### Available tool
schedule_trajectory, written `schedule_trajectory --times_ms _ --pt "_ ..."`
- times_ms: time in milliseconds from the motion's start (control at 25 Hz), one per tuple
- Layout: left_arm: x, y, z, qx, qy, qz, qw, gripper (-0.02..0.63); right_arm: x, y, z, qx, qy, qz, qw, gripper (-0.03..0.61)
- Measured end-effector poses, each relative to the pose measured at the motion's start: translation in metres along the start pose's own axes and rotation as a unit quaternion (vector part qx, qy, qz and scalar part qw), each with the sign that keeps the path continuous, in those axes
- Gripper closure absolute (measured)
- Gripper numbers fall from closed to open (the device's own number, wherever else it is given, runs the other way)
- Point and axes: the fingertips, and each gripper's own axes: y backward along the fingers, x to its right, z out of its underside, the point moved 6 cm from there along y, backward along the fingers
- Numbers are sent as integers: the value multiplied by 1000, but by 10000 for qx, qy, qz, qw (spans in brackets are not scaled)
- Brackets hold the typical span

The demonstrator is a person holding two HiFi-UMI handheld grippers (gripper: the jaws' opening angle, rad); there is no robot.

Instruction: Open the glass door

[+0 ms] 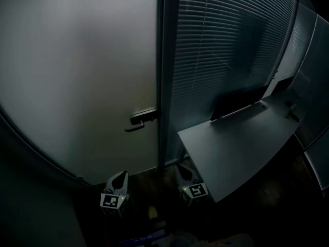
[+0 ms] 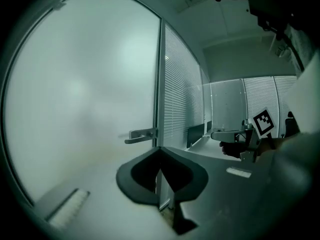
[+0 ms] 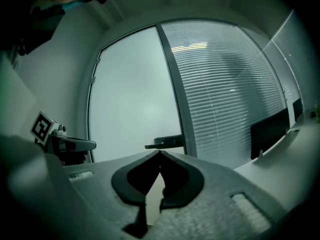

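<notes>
The frosted glass door (image 1: 77,76) stands closed in a dim room, its dark frame post (image 1: 165,71) on the right. A metal lever handle (image 1: 140,120) sticks out leftward from the door's right edge; it also shows as the handle (image 2: 141,134) and the handle (image 3: 165,142). My left gripper (image 1: 121,176) and right gripper (image 1: 182,172) are low, short of the door, apart from the handle. Both have their jaw tips meeting, with nothing between them: left gripper (image 2: 159,149), right gripper (image 3: 159,153).
A grey desk (image 1: 241,143) juts out at the right, close to the right gripper, with a dark monitor (image 1: 239,103) on it. Slatted blinds (image 1: 226,45) cover the glass wall right of the door. Dark floor lies below.
</notes>
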Motion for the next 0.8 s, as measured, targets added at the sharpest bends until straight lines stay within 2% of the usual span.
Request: schedule_trajectory --times_ms 240,400,560,800 --pt "-32 -38 -6 -50 -26 100 9999 609 7 -38 0 -31 -61 160 9998 577" --pt "-48 -59 -17 -143 -393 313 9986 564 8 -54 -5 -37 -59 249 9997 577" --pt "-65 -88 -19 -255 -735 615 9951 529 19 -72 9 24 -187 399 9990 577" --pt "-75 -125 -24 -446 -1477 1106 9818 460 21 -93 13 -23 -255 488 9985 577"
